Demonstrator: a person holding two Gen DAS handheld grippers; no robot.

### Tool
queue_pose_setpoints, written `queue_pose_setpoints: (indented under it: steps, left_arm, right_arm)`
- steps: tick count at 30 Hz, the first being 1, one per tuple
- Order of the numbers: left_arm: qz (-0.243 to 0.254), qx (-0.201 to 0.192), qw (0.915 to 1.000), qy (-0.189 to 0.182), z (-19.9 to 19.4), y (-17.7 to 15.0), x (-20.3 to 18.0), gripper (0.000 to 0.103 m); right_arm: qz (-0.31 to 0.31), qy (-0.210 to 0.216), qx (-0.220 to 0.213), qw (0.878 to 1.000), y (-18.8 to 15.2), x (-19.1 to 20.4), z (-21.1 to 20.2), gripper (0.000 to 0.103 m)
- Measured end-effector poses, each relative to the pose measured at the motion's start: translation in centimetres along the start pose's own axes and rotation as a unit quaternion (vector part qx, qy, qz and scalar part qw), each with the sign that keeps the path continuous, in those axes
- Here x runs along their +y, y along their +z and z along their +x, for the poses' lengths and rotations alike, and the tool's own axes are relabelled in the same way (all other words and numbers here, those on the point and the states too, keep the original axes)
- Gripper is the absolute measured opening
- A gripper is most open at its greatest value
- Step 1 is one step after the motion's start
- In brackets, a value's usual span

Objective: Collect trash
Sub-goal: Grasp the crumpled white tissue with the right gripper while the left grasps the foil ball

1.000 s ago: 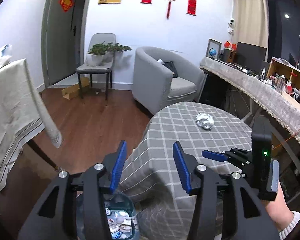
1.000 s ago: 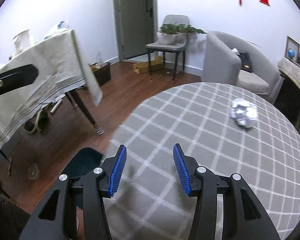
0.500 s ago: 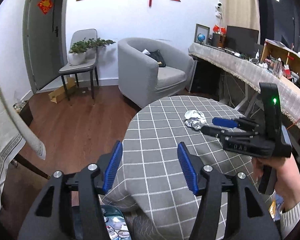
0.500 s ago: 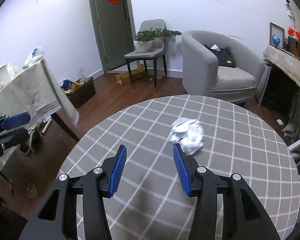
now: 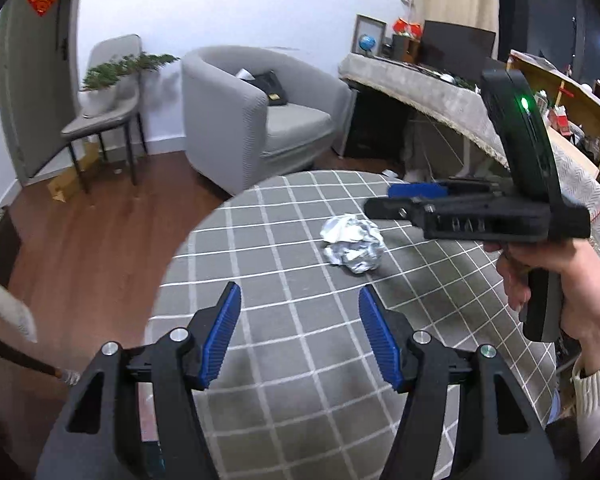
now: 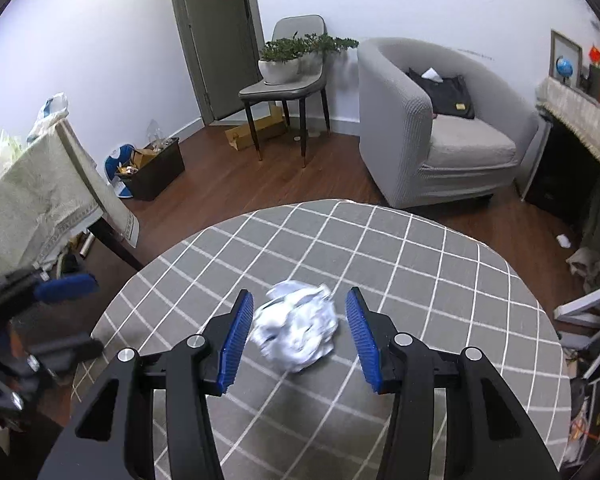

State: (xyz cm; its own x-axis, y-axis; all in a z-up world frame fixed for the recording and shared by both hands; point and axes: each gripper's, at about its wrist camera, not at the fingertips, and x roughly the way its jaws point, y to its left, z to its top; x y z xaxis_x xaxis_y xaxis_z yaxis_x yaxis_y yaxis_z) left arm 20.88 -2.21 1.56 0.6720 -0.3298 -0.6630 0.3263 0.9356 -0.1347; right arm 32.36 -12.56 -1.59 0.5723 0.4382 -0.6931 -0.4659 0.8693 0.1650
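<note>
Both grippers have swung in over the round table, and the paper ball now sits right in front of the right one.

Since a second ago the right gripper [image 6: 299,336] has come from the table edge to the crumpled paper ball [image 6: 298,326], which lies on the checked tablecloth [image 6: 420,264] near the middle of the table. Its blue pads [image 6: 236,336] stand apart on either side of the ball and do not press it yet. The left gripper [image 5: 300,340] has just been opening its jaws, with nothing between them, and it is well short of the ball. To grab well, I think the right gripper should go a bit lower, keep the ball in the middle, and squeeze softly so the ball does not pop out or roll away.
</note>
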Motion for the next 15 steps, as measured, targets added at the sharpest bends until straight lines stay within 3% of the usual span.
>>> queue_pose_setpoints:
  steps: [4,10,15]
  left_arm:
    - [-0.007,0.013,0.9994,-0.030,2.5,0.0,-0.6,0.065]
    - [-0.003,0.028,0.9988,-0.039,4.5,-0.1,-1.7,0.065]
    - [0.000,0.030,0.9985,-0.046,5.8,0.1,-2.6,0.057]
  right_arm:
    - [0.049,0.053,0.014,0.997,0.3,-2.7,1.8,0.049]
    - [0.118,0.123,0.034,0.985,-0.5,-5.7,4.6,0.046]
    - [0.136,0.150,0.035,0.979,-0.9,-6.1,5.2,0.041]
